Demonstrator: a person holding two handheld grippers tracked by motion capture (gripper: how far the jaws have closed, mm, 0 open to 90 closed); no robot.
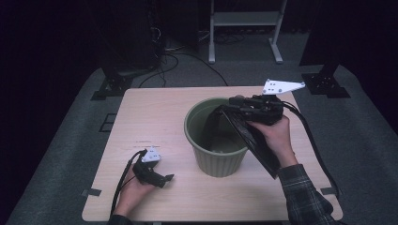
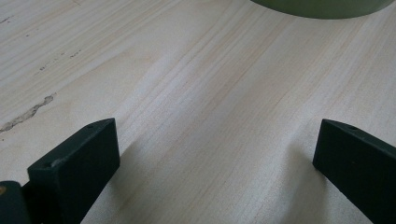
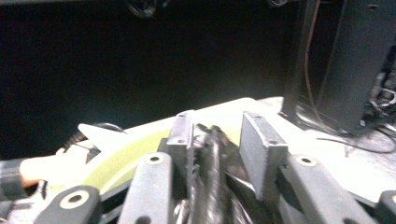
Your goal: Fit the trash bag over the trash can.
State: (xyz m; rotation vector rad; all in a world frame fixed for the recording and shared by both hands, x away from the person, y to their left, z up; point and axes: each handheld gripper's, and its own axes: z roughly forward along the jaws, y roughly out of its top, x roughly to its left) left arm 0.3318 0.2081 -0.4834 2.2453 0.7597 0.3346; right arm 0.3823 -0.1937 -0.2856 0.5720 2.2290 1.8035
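Note:
A green plastic bin [image 1: 216, 159] stands upright in the middle of the wooden table [image 1: 155, 117]. A black plastic bag [image 1: 256, 140] hangs over the bin's right rim, part inside and part draped down the outside. My right gripper [image 1: 233, 103] reaches over that rim from the right. In the right gripper view the crumpled bag [image 3: 212, 177] lies between the jaws of my right gripper [image 3: 217, 121], against one pad with a gap to the other. My left gripper [image 1: 166, 178] rests on the table left of the bin. Its jaws [image 2: 215, 135] stand wide apart over bare wood.
The bin's base [image 2: 322, 7] sits just beyond the left gripper. Behind the table stand a white frame [image 1: 244, 21] and black stand feet [image 1: 110, 86] on grey carpet, with cables on the floor. The right gripper's cable [image 1: 314, 150] trails down the table's right side.

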